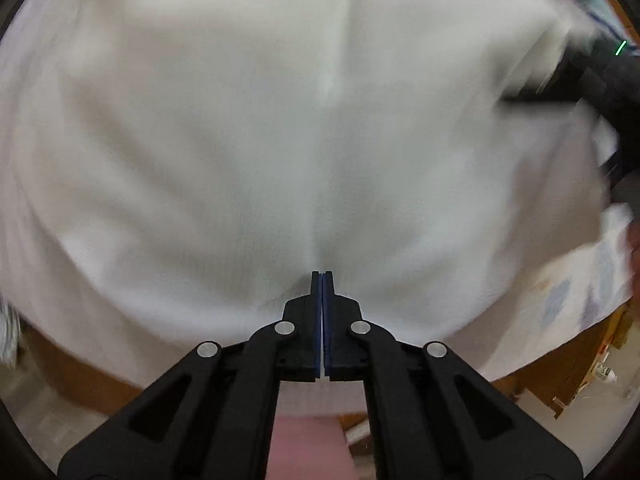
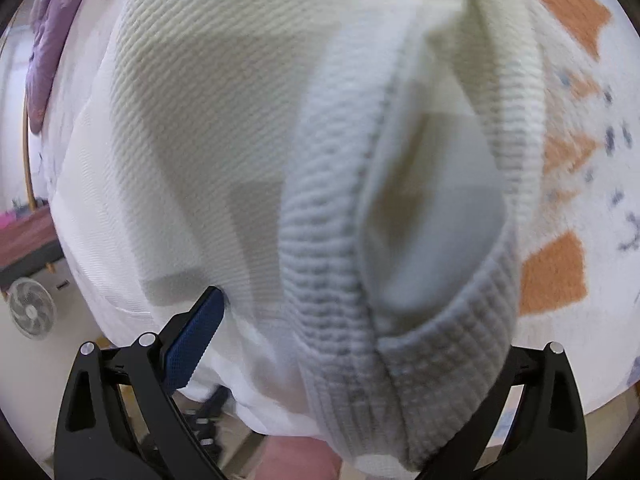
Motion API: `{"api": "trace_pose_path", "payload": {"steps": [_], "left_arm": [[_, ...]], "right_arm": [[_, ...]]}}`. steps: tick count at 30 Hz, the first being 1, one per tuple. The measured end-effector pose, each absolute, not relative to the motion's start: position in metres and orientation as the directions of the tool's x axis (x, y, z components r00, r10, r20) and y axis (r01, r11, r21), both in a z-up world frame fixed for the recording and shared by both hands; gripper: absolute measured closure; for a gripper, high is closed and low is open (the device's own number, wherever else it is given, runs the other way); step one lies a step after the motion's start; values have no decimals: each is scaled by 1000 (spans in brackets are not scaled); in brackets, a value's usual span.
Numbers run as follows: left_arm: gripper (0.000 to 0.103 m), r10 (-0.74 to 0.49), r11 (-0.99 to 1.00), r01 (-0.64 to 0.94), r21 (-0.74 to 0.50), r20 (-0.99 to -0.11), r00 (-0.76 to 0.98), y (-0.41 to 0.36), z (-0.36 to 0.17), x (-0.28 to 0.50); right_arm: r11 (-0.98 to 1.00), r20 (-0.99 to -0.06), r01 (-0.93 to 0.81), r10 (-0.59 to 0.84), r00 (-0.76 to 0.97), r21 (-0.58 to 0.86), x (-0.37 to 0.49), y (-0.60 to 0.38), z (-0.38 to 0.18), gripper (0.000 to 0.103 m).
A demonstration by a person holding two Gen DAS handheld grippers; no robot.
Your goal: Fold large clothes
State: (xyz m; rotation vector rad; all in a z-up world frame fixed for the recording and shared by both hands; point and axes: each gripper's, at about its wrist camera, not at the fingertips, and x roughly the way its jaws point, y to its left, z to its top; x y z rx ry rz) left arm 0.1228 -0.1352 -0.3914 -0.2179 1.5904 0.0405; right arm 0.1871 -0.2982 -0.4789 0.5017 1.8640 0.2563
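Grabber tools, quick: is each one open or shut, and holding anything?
Left tool: shut, pinching the white ribbed knit garment.
Right tool: open wide, the garment's ribbed cuff between its fingers, not gripped.

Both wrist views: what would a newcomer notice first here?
White ribbed garment fills nearly both views. In the left view the left gripper is shut on a pinch of it at bottom centre. In the right view its ribbed cuff gapes between the wide-open right gripper; orange-patterned cloth lies at right.

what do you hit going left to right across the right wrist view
purple cloth → fan → blue finger pad → white garment's ribbed cuff → orange-patterned sheet
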Motion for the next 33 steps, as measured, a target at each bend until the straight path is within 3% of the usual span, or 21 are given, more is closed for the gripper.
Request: {"api": "trace_pose_path", "payload": {"steps": [7,11,13,18,22,24,27,33], "left_arm": [[103,-50,991,-113,-75,-977,206,-119,-363,331],[103,-61,994,-77,-80,-973,221,-137,-389,425],[103,-46,996,-71,-54,-993,105,-122,-423,396],[103,24,999,-37,15,-968,248,-137,-397,313],[102,-39,991,-112,-75,-955,295,-131,-378,252],[102,-41,985,-160,-63,-990,135,-131,-401,223],[102,-64,977,-188,-101,-979,194,-143,-421,166],[102,-116,960,-247,-129,-991,67,-145,-421,111]], "right_arm": [[842,-800,291,530,-283,455,198,-353,-487,9],[829,-791,294,550,-269,477,205,-381,-492,9],[828,-789,274,554,-265,489,199,-395,-488,9],[816,-782,293,569,-255,498,185,-397,-487,9],[802,-765,314,588,-264,508,195,-414,-490,9],[799,-761,315,593,-265,513,199,-422,-491,9],[801,-759,307,592,-272,514,199,-422,-490,9],[814,-765,276,577,-286,511,202,-426,-488,9]]}}
